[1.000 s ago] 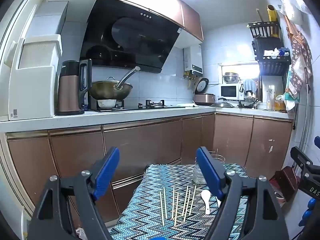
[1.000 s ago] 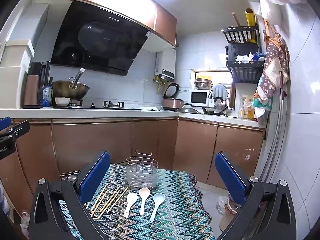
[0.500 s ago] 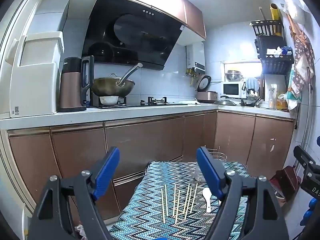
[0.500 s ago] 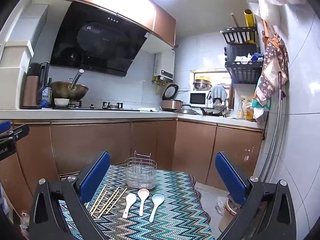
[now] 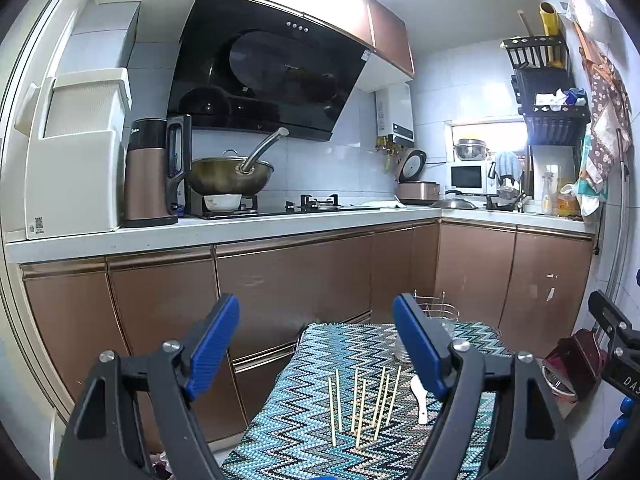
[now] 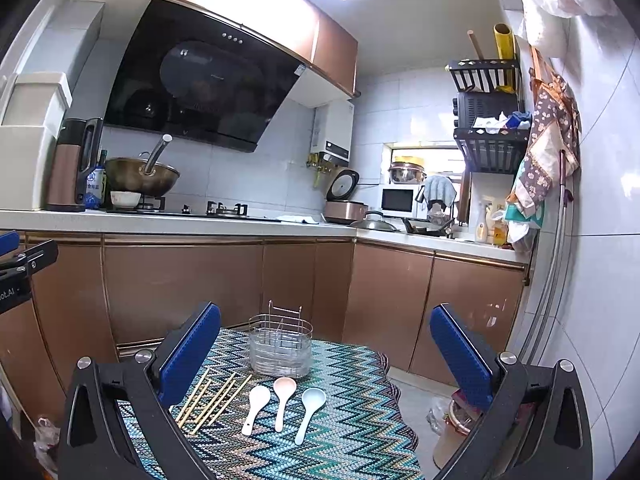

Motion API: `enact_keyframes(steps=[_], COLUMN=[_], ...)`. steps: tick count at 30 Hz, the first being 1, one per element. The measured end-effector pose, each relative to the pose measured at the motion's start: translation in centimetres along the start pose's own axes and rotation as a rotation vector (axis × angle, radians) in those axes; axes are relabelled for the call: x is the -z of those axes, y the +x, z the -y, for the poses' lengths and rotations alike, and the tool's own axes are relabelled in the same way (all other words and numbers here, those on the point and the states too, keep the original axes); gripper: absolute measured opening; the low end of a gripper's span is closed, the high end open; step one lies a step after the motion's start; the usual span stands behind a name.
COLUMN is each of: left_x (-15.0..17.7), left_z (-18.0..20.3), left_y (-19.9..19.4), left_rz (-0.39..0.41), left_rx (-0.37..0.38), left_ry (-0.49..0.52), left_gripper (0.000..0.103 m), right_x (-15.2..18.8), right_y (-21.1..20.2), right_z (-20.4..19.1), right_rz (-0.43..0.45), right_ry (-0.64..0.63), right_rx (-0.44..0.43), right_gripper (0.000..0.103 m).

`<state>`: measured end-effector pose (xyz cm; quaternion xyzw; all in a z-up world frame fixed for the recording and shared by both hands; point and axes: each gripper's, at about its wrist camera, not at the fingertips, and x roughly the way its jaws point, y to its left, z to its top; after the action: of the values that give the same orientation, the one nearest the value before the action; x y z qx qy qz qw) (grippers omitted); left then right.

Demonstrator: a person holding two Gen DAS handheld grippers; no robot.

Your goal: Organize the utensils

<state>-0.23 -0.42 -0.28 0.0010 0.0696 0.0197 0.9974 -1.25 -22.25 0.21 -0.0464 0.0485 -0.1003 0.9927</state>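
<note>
Several bamboo chopsticks lie side by side on a small table with a zigzag cloth. To their right lie three spoons: white, pink and pale blue. A wire and clear utensil holder stands upright at the table's far edge. My left gripper is open and empty above the near left of the table. My right gripper is open and empty, held above the spoons.
Copper kitchen cabinets and a white counter run behind the table. A wok and kettle stand on the counter. A bin and bags sit on the floor right of the table.
Both grippers have drifted slightly, the left view shifting a little right and up. Both stay open and empty. Utensils have not moved.
</note>
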Motion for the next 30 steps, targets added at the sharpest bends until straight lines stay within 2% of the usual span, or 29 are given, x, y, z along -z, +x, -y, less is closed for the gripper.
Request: enact_keyframes(steps=[30], left_x=[0.43], left_z=[0.08], left_y=[-0.37], left_rz=[0.033], left_rx=[-0.060], left_ry=[0.005], left_gripper=[0.078], right_x=[0.21], right_y=[-0.42], right_z=[0.38], right_rz=[0.024], right_ry=[0.013], right_rx=[0.021], right_gripper=[0.103])
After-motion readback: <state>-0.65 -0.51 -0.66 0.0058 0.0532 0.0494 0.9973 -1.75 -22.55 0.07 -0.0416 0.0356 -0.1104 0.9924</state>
